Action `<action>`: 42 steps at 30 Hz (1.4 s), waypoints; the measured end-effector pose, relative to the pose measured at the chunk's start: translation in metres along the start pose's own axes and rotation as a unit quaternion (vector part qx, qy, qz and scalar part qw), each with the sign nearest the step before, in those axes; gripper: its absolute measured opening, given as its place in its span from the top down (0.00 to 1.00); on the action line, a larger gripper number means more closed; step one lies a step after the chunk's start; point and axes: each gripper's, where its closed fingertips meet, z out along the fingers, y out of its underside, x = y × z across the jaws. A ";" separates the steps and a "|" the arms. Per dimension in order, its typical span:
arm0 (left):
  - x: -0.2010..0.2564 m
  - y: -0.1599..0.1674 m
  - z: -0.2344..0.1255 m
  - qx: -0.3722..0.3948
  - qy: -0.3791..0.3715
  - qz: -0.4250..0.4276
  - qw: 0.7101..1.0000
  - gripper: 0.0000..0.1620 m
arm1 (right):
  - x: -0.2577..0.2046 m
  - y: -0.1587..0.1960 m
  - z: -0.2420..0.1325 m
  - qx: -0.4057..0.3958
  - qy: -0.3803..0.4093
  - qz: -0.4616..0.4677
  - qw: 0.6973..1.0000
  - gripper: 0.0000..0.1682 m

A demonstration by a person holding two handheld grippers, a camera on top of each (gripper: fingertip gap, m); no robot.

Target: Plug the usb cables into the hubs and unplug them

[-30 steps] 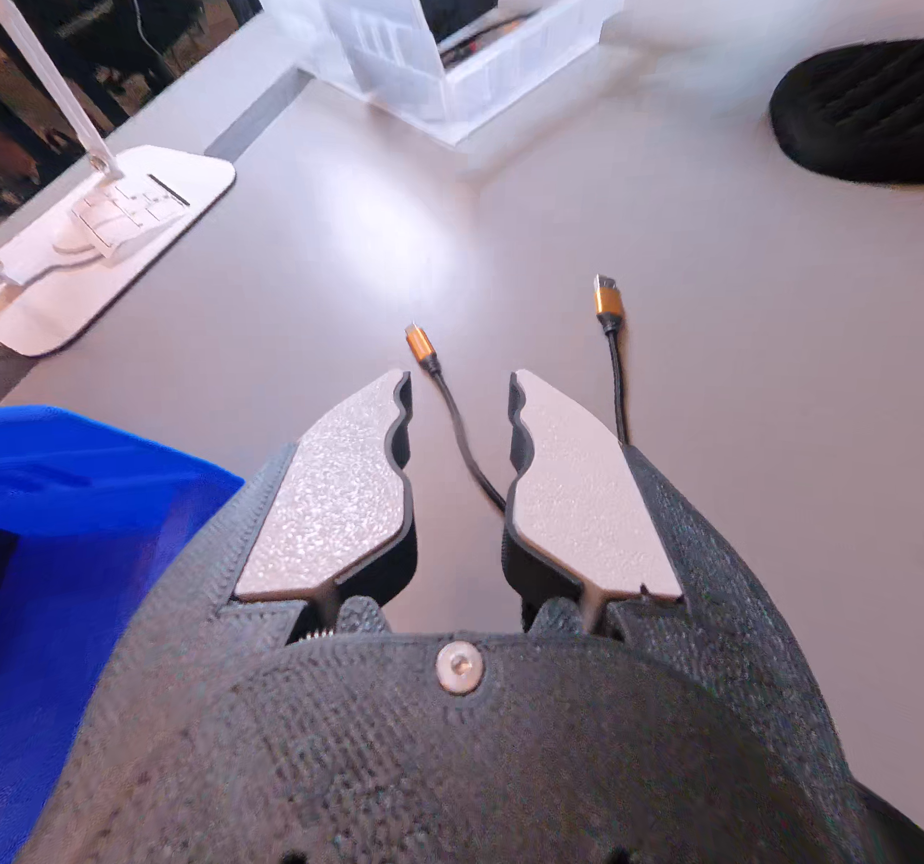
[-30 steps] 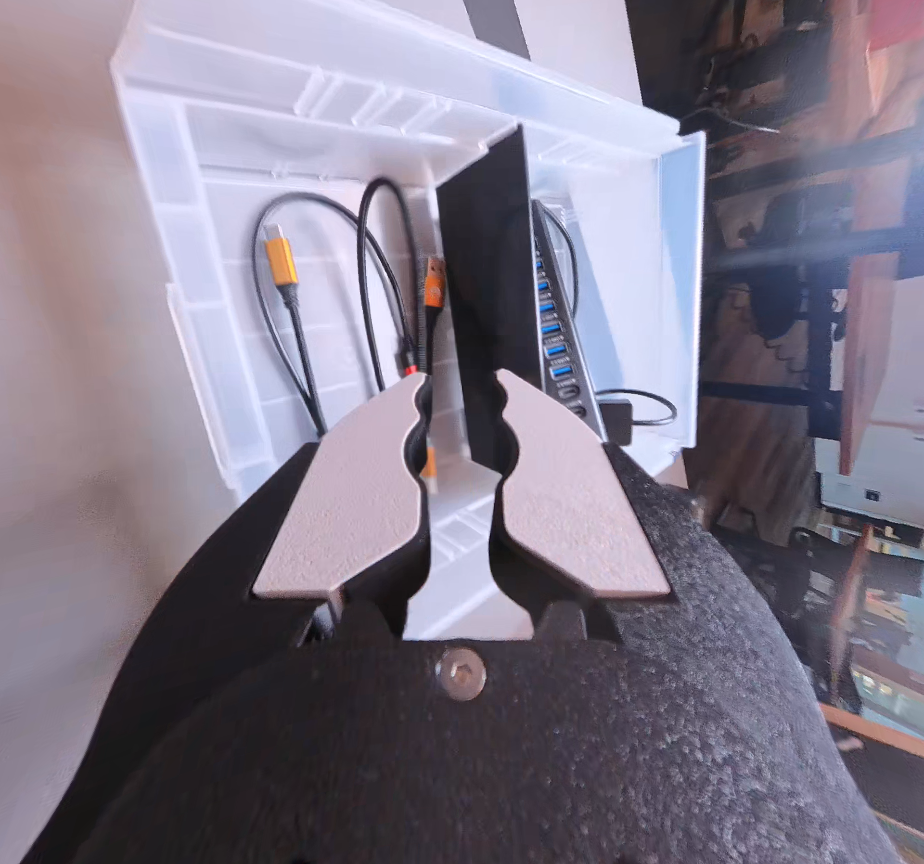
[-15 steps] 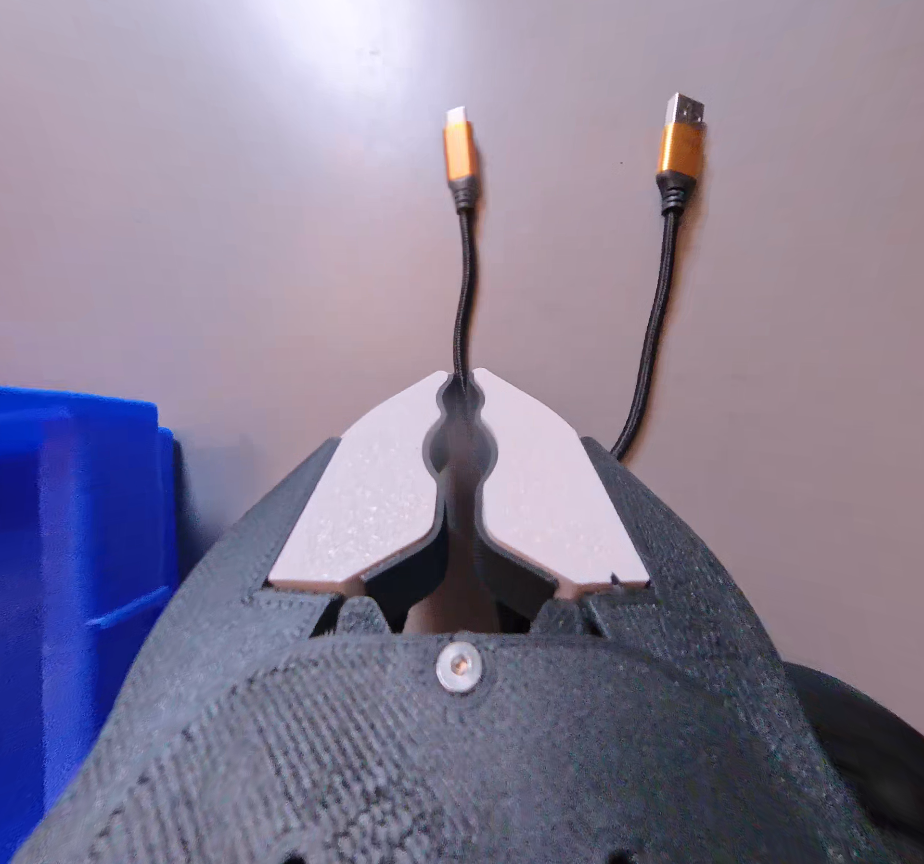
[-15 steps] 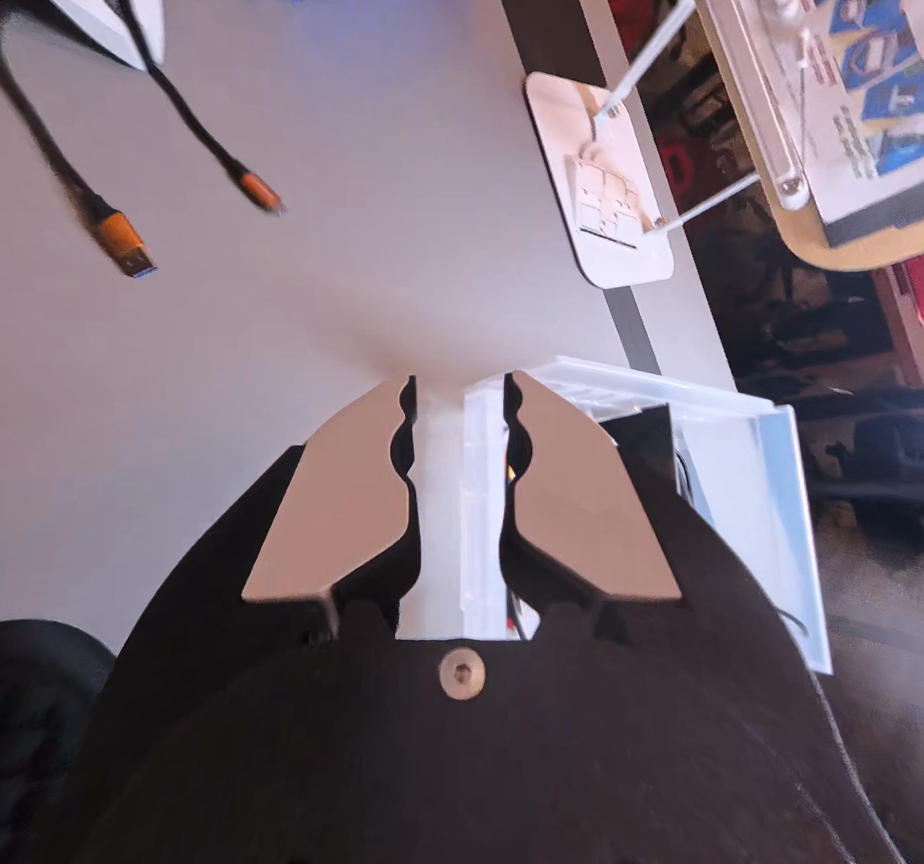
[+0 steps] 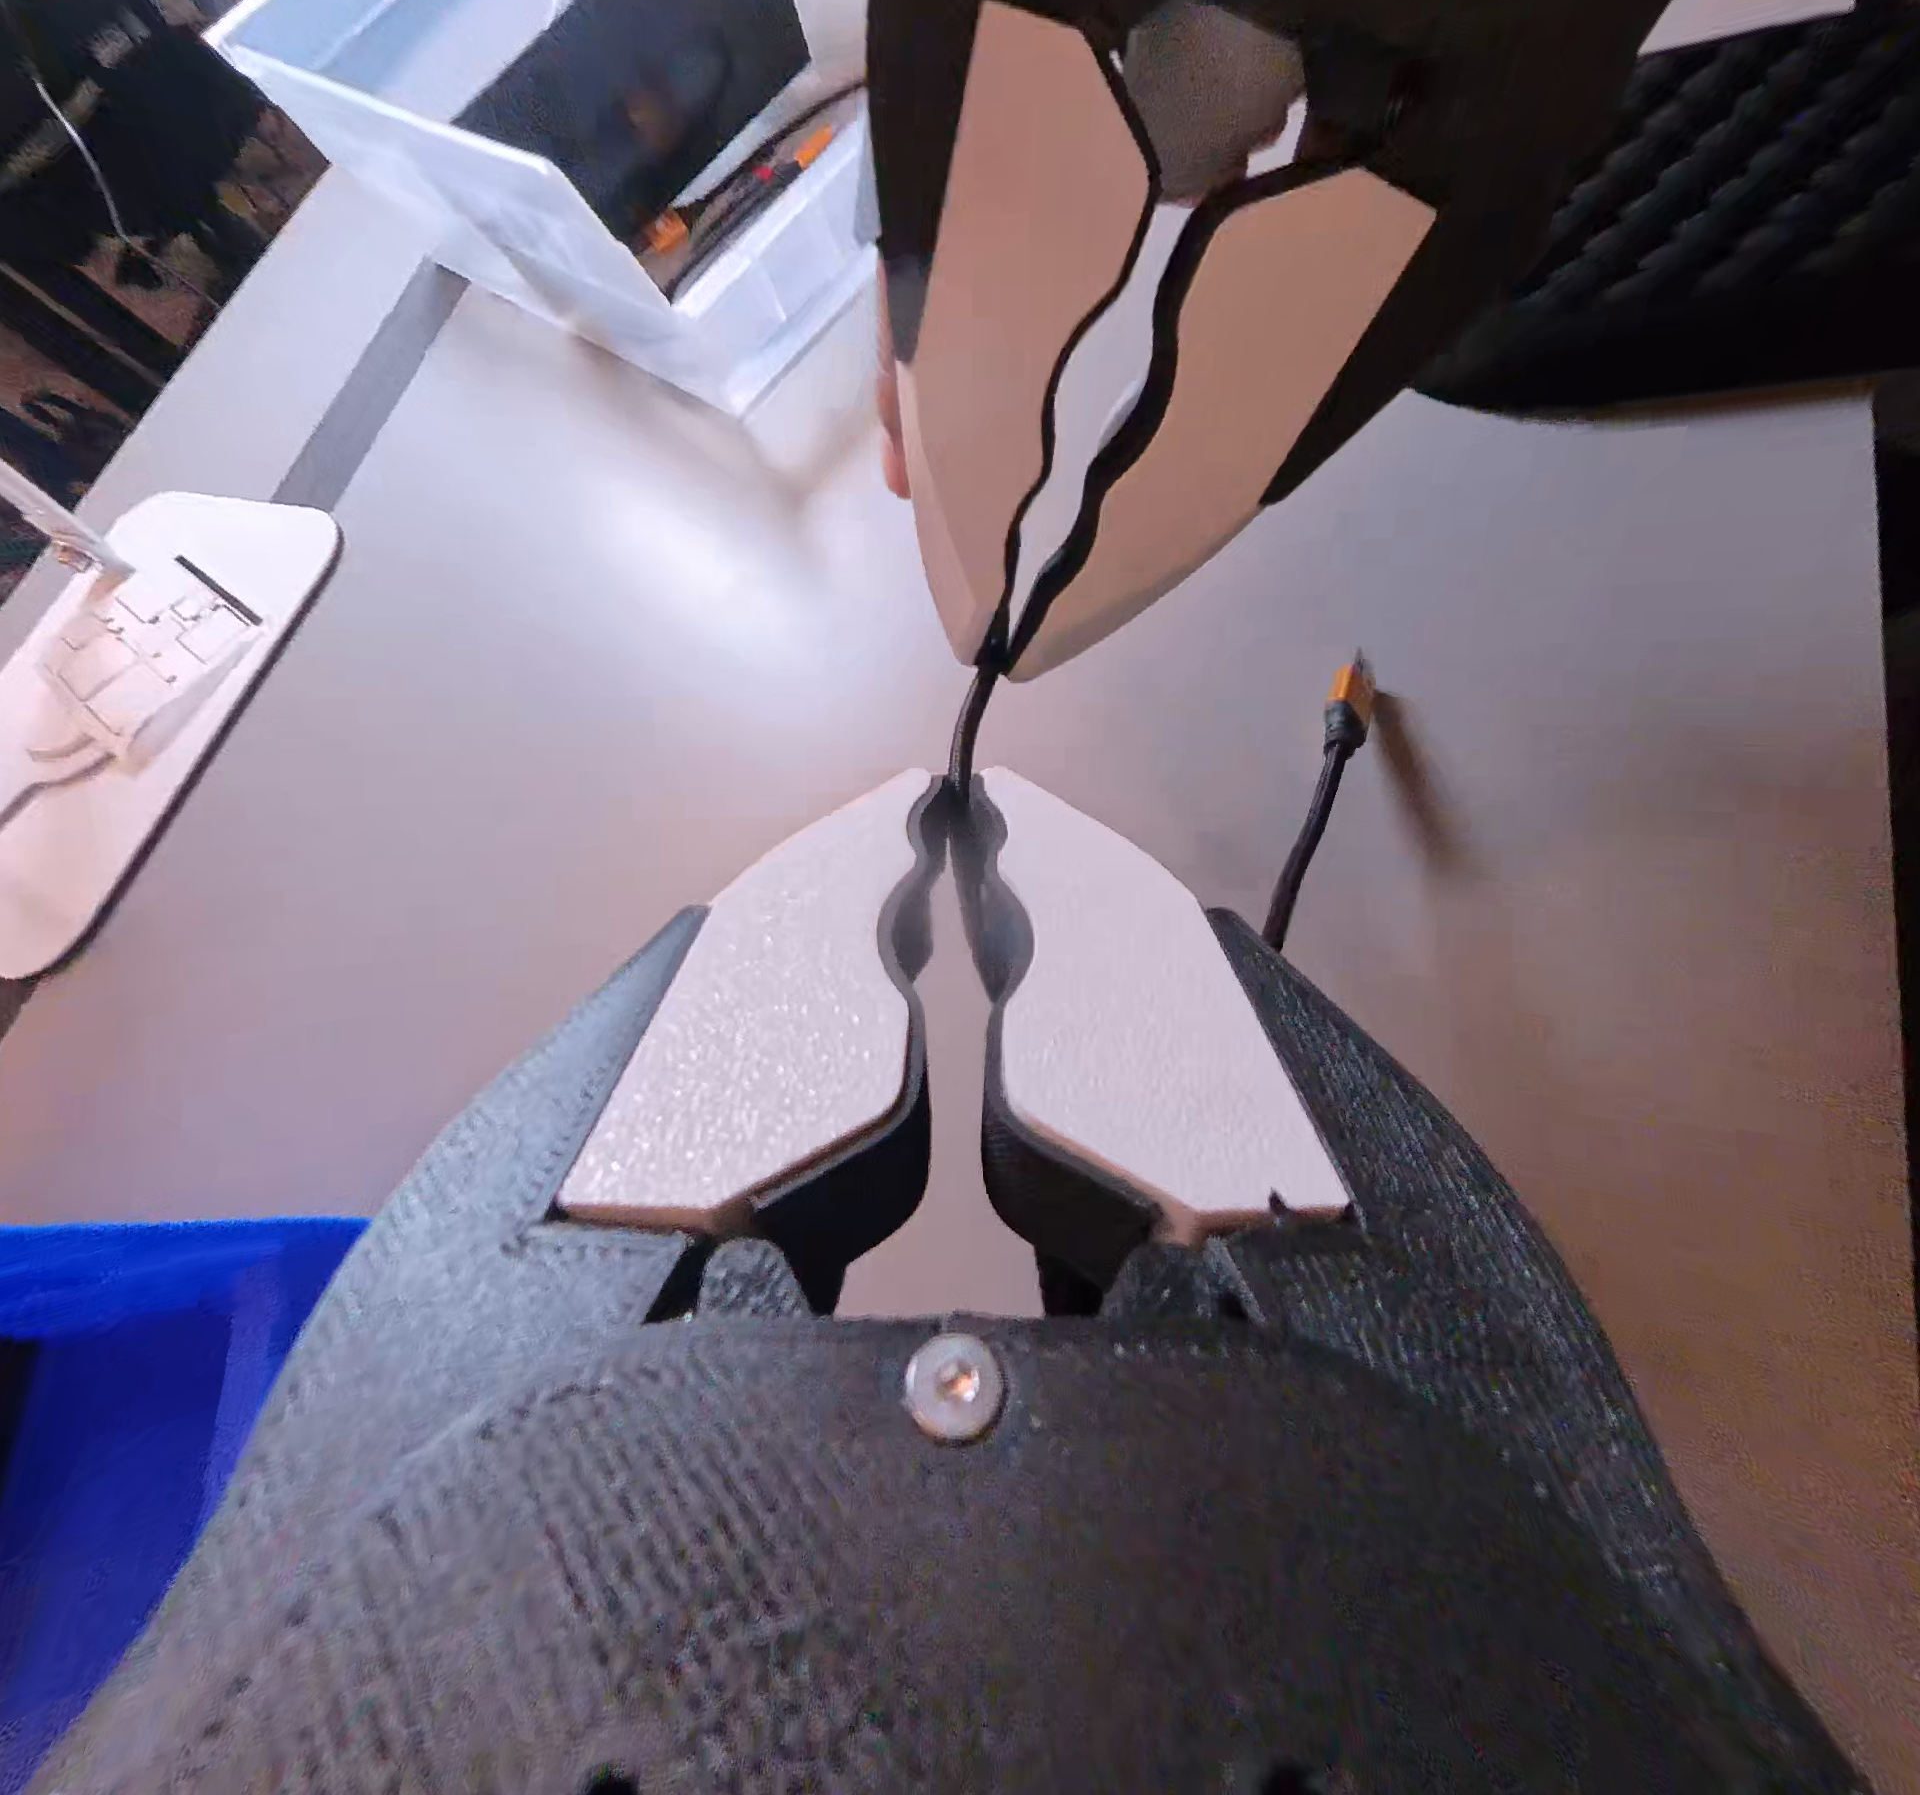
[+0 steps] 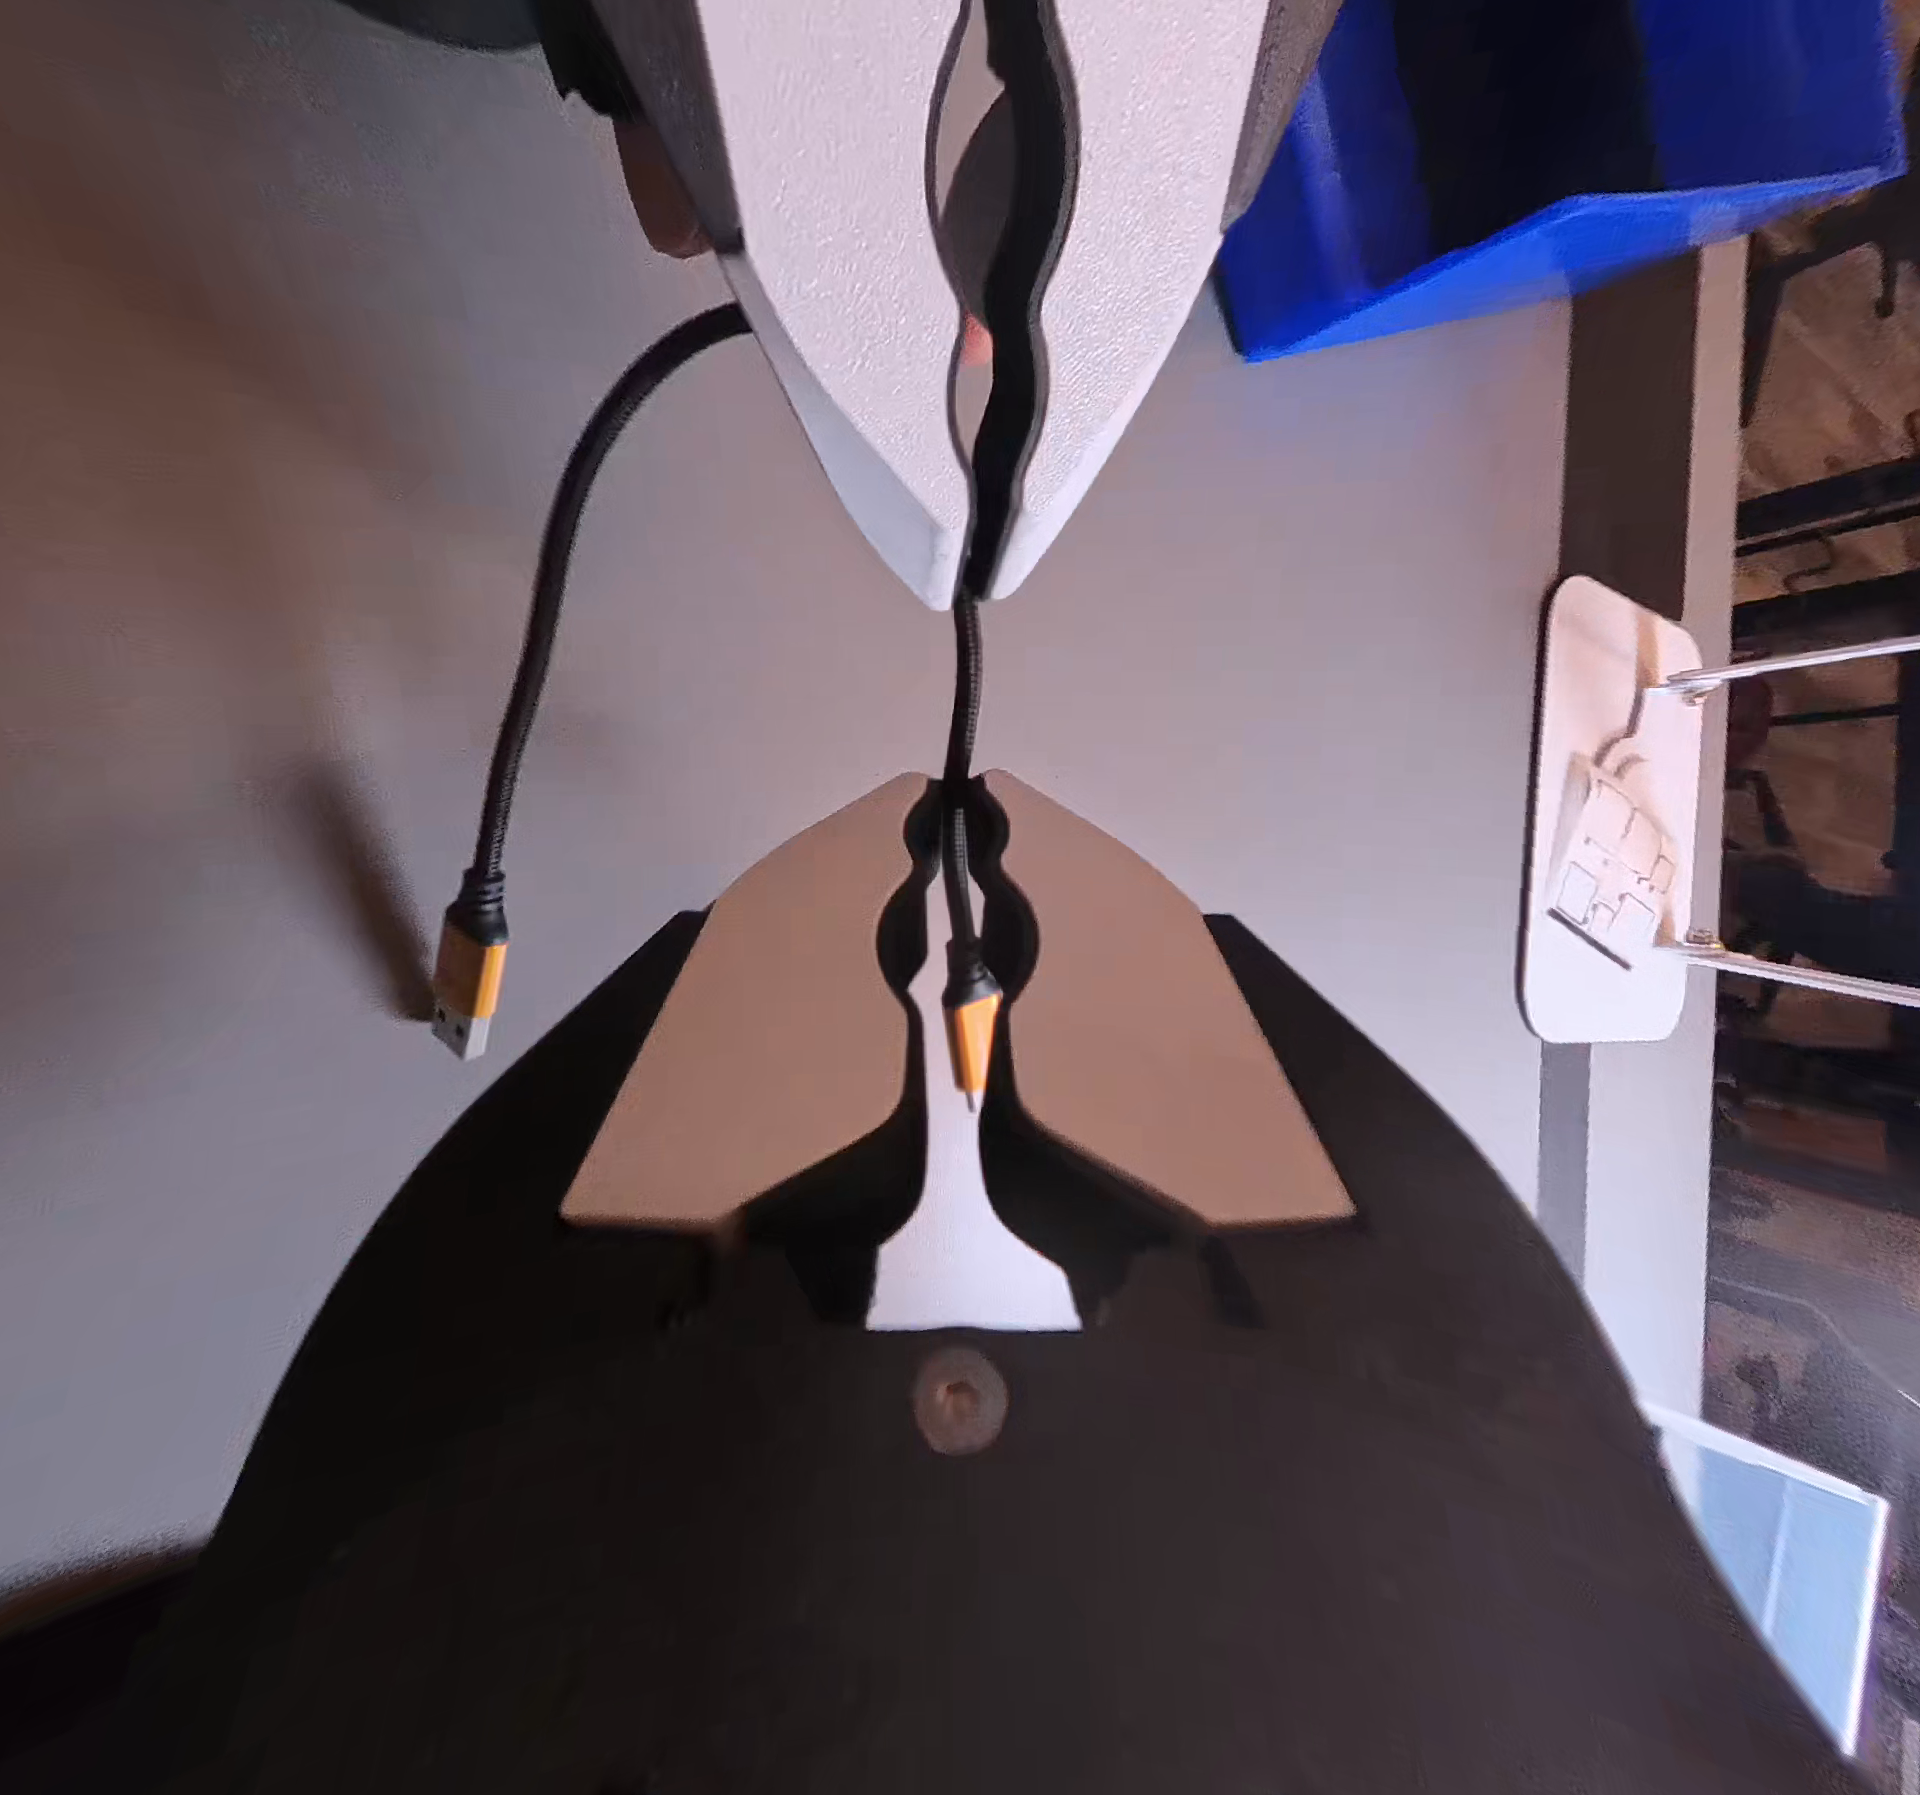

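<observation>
A black braided usb cable (image 5: 966, 725) with orange plugs runs between both grippers above the grey table (image 5: 582, 665). My left gripper (image 5: 954, 781) is shut on the cable. My right gripper (image 6: 956, 781) faces it tip to tip and is shut on the same cable just behind its small orange plug (image 6: 972, 1026), which lies between the right fingers. In the left wrist view the right gripper (image 5: 997, 656) comes down from above. The cable's other end, a larger orange plug (image 6: 470, 987), hangs free; it also shows in the left wrist view (image 5: 1351, 690). The dark hub (image 5: 665, 83) stands in a clear box (image 5: 436, 156).
A blue bin (image 5: 125, 1413) stands at the near left, also seen in the right wrist view (image 6: 1621, 218). A white lamp base (image 5: 135, 696) sits near the table's left edge. A black ribbed pad (image 5: 1704, 228) lies at the far right. My left and right fingertips are right by each other.
My right gripper has swung from the clear box over to the left gripper and shut on the cable by its small plug. My left gripper keeps its hold and has lifted the cable.
</observation>
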 end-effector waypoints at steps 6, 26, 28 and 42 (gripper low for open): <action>-0.031 -0.024 -0.032 0.154 -0.023 -0.075 0.985 0.79 | 0.047 0.011 -0.063 0.017 0.028 0.084 0.996 0.98; -0.078 0.005 -0.052 0.164 -0.104 -0.088 0.977 0.77 | 0.173 0.243 -0.126 -0.226 0.235 0.206 0.923 0.81; -0.084 0.012 -0.051 0.151 -0.115 -0.089 0.978 0.77 | 0.175 0.240 -0.127 -0.203 0.245 0.215 0.923 0.81; -0.156 0.169 -0.073 -0.206 -0.223 -0.082 0.949 0.69 | 0.091 0.180 -0.121 -0.055 0.231 0.240 0.941 0.81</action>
